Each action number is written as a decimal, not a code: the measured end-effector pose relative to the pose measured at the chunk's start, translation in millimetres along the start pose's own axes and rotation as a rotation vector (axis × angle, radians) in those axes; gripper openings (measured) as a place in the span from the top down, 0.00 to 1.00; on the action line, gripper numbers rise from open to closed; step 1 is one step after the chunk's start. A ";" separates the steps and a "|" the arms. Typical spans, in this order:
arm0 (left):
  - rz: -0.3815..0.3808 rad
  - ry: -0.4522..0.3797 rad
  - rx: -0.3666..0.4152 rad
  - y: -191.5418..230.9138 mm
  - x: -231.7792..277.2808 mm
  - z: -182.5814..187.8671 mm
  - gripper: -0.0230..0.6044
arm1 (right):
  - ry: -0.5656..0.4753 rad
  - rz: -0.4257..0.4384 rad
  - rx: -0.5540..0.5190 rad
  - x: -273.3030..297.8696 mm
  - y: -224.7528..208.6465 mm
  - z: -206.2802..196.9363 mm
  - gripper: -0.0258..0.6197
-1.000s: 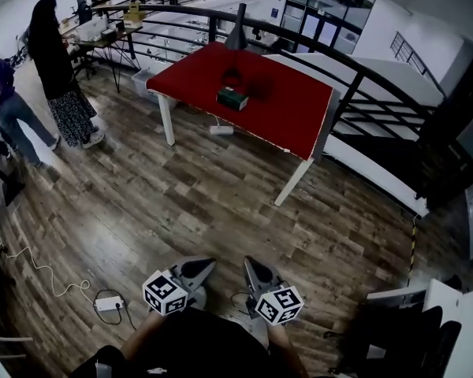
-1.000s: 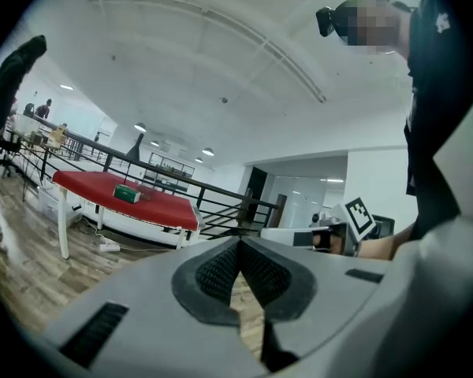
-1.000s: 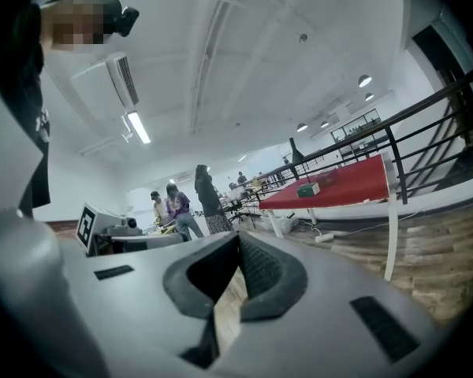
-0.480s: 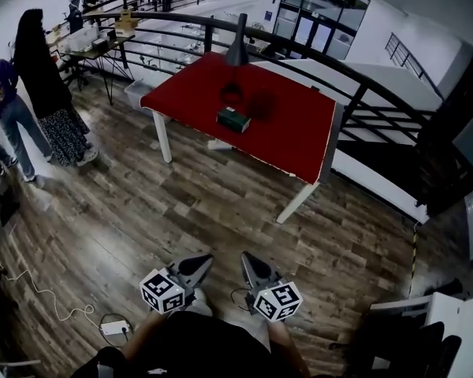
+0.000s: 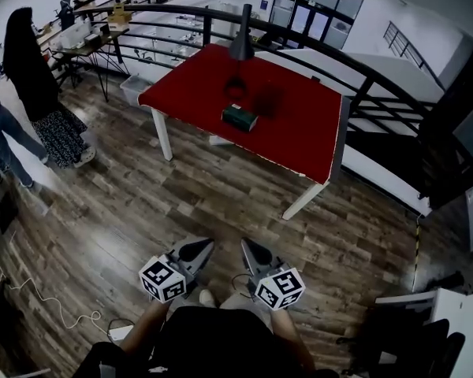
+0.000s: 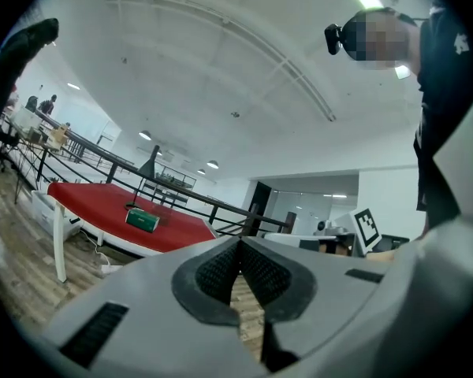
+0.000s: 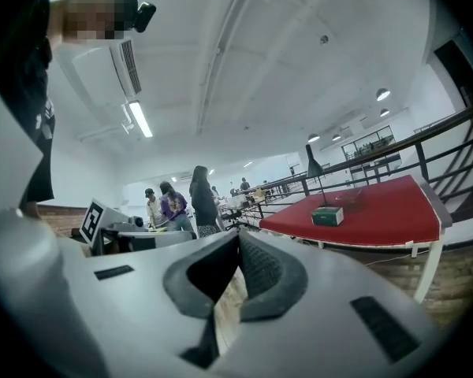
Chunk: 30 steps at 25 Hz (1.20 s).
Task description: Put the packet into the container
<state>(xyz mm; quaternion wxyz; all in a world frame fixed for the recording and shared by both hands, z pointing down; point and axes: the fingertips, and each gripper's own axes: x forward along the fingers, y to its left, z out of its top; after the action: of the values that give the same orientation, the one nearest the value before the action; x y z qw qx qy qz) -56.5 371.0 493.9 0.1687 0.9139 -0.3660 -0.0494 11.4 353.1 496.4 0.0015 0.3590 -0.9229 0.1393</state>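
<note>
Standing well short of the red worktop [image 5: 191, 85], the person has both tools low above the floor. The left tool [image 5: 199, 249] and right tool [image 5: 249, 249] each have their jaws pressed together with nothing between them. The green packet [image 5: 240, 117] lies on the worktop just beside the see-through container [image 5: 268, 100], not in it. By my reckoning everything remains: reaching, grasping, dropping in.

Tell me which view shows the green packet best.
The head view: the packet lies unobstructed, seen from above on the red table. Both gripper views show it only small, distant and side-on.
</note>
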 end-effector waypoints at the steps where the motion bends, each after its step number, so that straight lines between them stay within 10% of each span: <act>1: 0.003 0.000 -0.017 4.2 -0.3 -1.5 0.95 | 0.007 0.003 -0.004 4.3 0.8 -0.3 0.93; 30: 0.029 0.028 -0.028 166.8 185.8 57.8 0.95 | 0.001 -0.013 0.002 169.3 -206.6 69.8 0.93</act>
<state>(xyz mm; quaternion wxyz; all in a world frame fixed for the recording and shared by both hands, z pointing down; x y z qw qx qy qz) -42.6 115.2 503.3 0.1874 0.9066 -0.3760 -0.0392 29.6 77.7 499.6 0.0025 0.3650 -0.9203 0.1406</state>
